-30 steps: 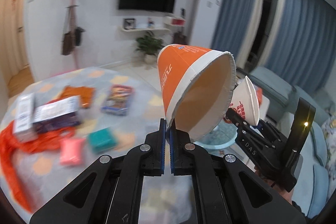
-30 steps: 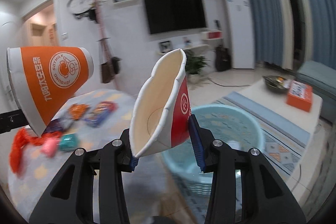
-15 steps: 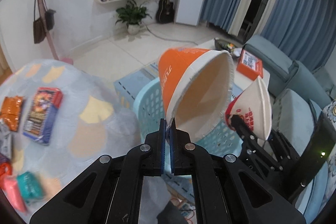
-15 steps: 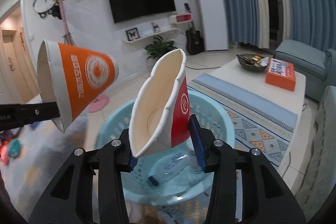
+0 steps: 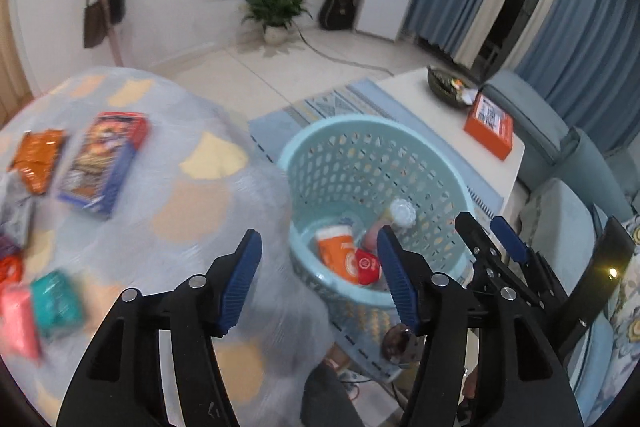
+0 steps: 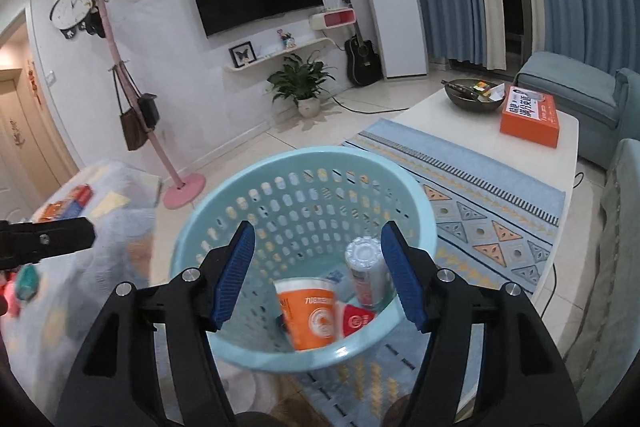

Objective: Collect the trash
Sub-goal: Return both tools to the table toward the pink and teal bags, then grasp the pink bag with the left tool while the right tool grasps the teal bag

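The orange cup (image 6: 310, 311) and red cup (image 6: 354, 319) lie inside the basket (image 6: 208, 219), beside a can (image 6: 366, 275). Above the basket, the left gripper (image 5: 320, 279) and right gripper (image 6: 318, 273) are opening (nothing between their jaws). Left of the basket, a table (image 5: 192, 211) holds packets (image 5: 102, 163).

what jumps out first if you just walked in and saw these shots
The pale blue basket on the floor beside the round table, with an orange paper cup and a red cup lying in it next to a can. Above it, the left claw and right claw are both opening, nothing between their pads. Bright snack packets remain on the table.
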